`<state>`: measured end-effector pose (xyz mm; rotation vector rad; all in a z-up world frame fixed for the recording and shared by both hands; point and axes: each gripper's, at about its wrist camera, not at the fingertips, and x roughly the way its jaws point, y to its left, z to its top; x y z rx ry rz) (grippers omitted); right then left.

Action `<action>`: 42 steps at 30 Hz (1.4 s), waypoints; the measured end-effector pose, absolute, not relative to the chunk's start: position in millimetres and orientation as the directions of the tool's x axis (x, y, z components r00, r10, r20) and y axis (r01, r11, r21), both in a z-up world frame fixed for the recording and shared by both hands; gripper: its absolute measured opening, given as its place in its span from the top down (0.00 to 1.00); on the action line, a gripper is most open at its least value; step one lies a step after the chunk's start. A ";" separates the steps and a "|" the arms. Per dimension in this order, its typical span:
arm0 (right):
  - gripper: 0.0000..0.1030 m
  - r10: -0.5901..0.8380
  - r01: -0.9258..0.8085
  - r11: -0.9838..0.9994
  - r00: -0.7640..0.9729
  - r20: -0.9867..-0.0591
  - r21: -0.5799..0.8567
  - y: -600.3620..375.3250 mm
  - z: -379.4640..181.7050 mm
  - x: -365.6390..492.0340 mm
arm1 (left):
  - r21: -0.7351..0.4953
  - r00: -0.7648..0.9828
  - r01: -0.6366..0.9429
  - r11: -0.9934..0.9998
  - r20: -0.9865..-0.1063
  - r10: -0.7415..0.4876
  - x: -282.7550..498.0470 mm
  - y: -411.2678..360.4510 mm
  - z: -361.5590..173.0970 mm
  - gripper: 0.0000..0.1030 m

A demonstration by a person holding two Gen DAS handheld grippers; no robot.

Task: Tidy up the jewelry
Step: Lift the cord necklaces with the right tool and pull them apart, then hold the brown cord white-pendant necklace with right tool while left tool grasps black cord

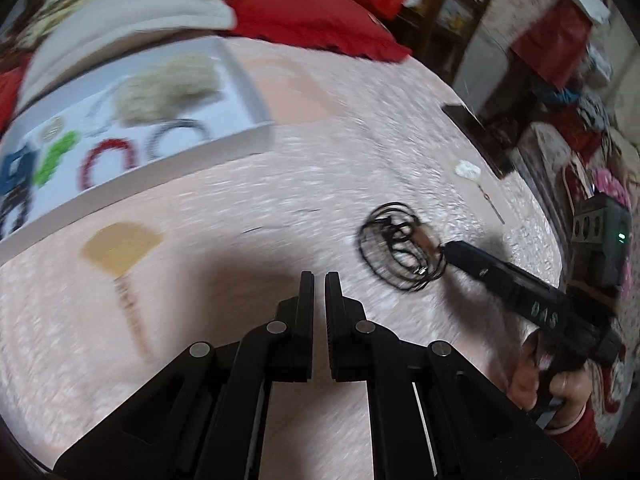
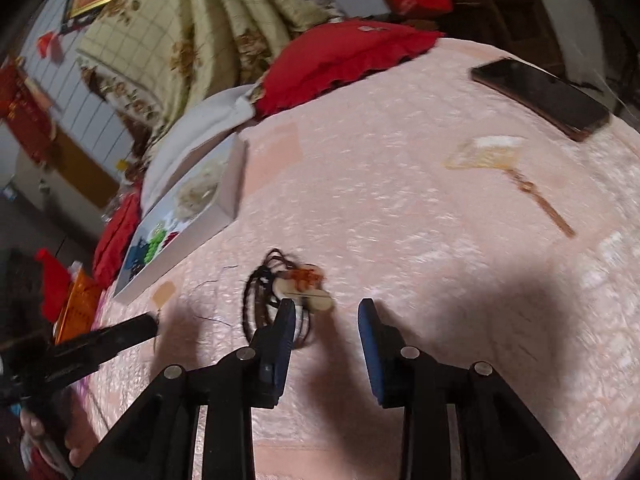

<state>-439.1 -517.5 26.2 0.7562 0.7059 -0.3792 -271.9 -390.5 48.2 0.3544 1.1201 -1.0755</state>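
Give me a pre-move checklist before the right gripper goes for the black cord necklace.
1. Right gripper open: ok, nothing between its pads.
2. Black cord necklace lying free on the pink bedspread: ok.
3. Necklace centred between the pads: not ok, it sits by one finger.
4. Left gripper out of the way: ok, shut, empty, off to the side.
5. White tray has free space: cannot tell, blurred.
6. Cord untangled: cannot tell.

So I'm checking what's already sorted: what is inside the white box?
Inside the white box lie a red beaded ring, a dark ring, green beads, a blue piece and a pale fluffy heap. Anything beneath that heap is covered.
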 end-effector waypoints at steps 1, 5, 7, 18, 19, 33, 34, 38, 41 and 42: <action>0.70 -0.056 0.539 0.683 0.711 -0.701 0.492 -517.7 25.1 -435.8 | -0.270 0.015 0.837 0.476 -0.858 -0.513 -272.8 -398.8 45.9 0.96; 0.70 -0.053 0.522 0.713 0.706 -0.706 0.469 -516.9 20.4 -424.8 | -0.279 -0.020 0.848 0.450 -0.866 -0.499 -277.4 -431.0 34.2 0.96; 0.70 -0.056 0.512 0.724 0.712 -0.700 0.462 -517.0 19.8 -423.3 | -0.280 -0.031 0.854 0.439 -0.869 -0.494 -279.8 -441.7 31.3 0.96; 0.71 -0.051 0.497 0.725 0.728 -0.684 0.476 -520.4 18.5 -426.8 | -0.167 0.038 0.902 0.398 -0.887 -0.460 -292.7 -451.7 22.7 0.97; 0.71 -0.057 0.500 0.730 0.724 -0.688 0.466 -519.3 19.3 -426.0 | -0.159 0.049 0.902 0.402 -0.887 -0.460 -292.3 -447.1 22.9 0.97; 0.93 -0.076 0.493 0.744 0.734 -0.675 0.452 -503.5 43.5 -431.4 | -0.186 0.133 0.820 0.541 -0.858 -0.496 -260.6 -336.4 51.7 0.97; 0.93 -0.082 0.495 0.745 0.733 -0.676 0.446 -501.8 45.0 -431.8 | -0.184 0.133 0.820 0.543 -0.860 -0.492 -260.3 -337.6 52.1 0.97; 0.93 -0.100 0.530 0.726 0.712 -0.695 0.439 -501.5 42.6 -436.6 | -0.208 0.093 0.837 0.506 -0.857 -0.506 -263.0 -358.0 48.4 0.96; 0.93 -0.118 0.568 0.703 0.687 -0.717 0.428 -506.5 36.5 -440.3 | -0.211 0.071 0.854 0.476 -0.858 -0.508 -265.5 -381.5 41.7 0.95; 0.93 -0.112 0.569 0.697 0.687 -0.718 0.436 -508.1 35.2 -441.6 | -0.221 0.056 0.858 0.464 -0.857 -0.512 -265.7 -388.2 39.0 0.95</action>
